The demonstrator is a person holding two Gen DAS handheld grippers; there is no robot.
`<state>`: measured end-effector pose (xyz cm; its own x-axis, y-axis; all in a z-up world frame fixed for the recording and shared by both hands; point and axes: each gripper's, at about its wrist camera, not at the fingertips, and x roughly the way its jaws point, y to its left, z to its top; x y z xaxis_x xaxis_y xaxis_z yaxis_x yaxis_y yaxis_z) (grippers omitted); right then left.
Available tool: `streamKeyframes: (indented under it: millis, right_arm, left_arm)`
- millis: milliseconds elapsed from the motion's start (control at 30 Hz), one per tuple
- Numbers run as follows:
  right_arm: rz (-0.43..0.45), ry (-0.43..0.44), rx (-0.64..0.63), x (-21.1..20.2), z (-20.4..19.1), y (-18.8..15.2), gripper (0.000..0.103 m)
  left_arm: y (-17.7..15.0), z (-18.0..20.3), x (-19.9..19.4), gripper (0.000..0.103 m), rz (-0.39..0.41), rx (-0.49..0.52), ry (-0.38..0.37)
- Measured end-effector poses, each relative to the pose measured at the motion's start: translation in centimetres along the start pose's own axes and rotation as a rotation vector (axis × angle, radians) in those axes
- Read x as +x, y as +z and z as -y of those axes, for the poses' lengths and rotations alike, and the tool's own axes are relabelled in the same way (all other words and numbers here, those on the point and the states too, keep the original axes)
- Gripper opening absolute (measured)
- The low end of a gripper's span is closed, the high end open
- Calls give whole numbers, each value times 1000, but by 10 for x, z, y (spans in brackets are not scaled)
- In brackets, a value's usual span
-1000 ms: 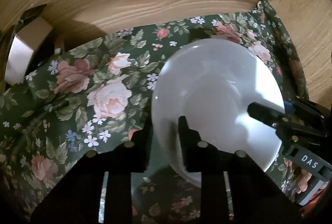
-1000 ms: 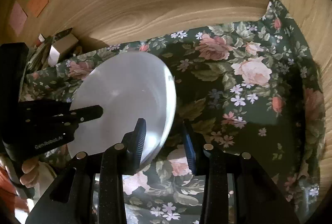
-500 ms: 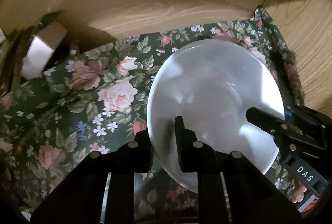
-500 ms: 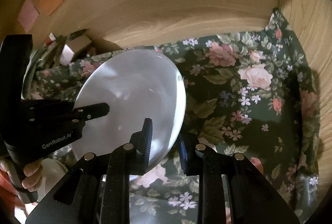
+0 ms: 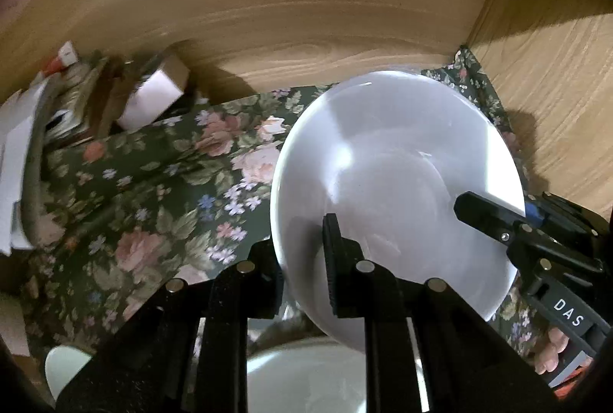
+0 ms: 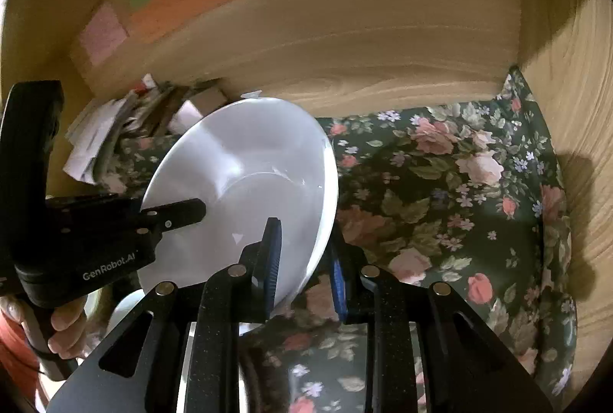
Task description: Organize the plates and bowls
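Smooth, glossy white round plate (image 5: 390, 183) with shallow central well, tilted above floral-print cloth (image 5: 161, 190) on tabletop, toward back right corner by wood-grain walls (image 5: 306, 10). Left gripper (image 5: 302, 259): jaws clenched on near rim of plate. Right gripper (image 6: 302, 259): ribbed jaws clenched on opposite rim of plate. Second white dish (image 5: 306, 374) at near edge, partly hidden.
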<state>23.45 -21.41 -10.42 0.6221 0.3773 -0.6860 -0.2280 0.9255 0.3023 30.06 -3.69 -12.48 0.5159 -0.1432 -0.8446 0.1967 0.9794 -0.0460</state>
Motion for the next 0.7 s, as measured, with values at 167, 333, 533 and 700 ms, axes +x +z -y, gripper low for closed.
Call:
streamKeyframes:
  millis: [167,333,533,700]
  right_arm:
    - [26,21,-23,-9,-20,-5,21]
    - [38,44,-49,-14,-39,-8,21]
    - [46,76,-75,-17,-60,-13,21]
    - [45,100,-98,-16,-76,-17,21]
  left_arm:
    - [-12,-11,-23,17,14,-35,6]
    - [-25,-23,-43,17,35,-62,21]
    - [-41,-39,-63,17,51,-99,37]
    - [-56,-51,-78,17,66,-125,55]
